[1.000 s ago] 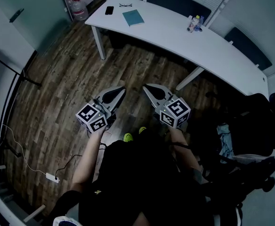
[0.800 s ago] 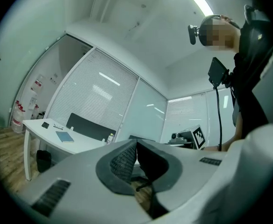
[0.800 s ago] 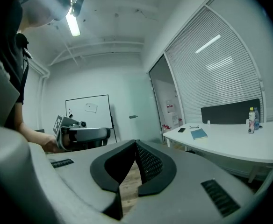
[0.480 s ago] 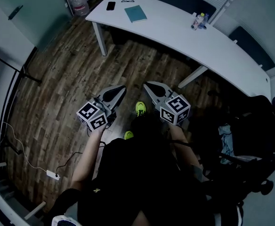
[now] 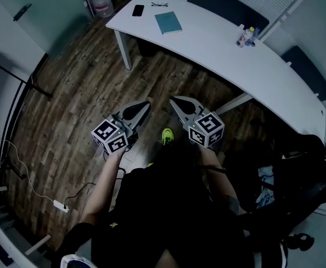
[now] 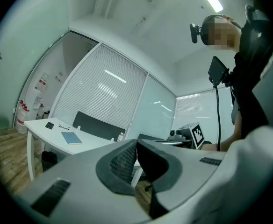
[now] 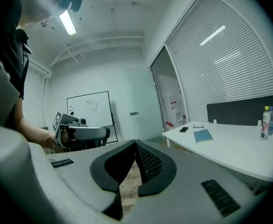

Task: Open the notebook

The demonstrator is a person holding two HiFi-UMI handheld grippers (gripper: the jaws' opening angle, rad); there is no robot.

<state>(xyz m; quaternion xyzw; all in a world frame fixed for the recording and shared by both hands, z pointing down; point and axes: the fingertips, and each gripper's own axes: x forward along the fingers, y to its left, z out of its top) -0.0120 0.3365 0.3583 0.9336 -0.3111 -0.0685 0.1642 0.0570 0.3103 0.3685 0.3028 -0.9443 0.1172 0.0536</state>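
A closed teal notebook [image 5: 168, 22] lies flat near the left end of a long white desk [image 5: 219, 54]; it also shows small in the left gripper view as the notebook [image 6: 71, 137] and in the right gripper view as the notebook [image 7: 203, 135]. My left gripper [image 5: 147, 102] and right gripper [image 5: 172, 101] are held side by side over the wooden floor, well short of the desk. Both are shut with nothing between the jaws; the tips meet at the left gripper [image 6: 136, 141] and the right gripper [image 7: 135, 142].
A black phone [image 5: 138, 10] and glasses [image 5: 161, 5] lie beyond the notebook. Bottles [image 5: 247, 36] stand farther right on the desk. A dark office chair [image 5: 297, 166] with clothes is at the right. A water jug [image 5: 101, 3] stands by the wall; a cable [image 5: 34, 188] runs along the floor.
Both grippers and I have moved forward toward the desk; the desk and notebook sit lower and closer in the head view. A green shoe has stepped forward. Both grippers stay shut.
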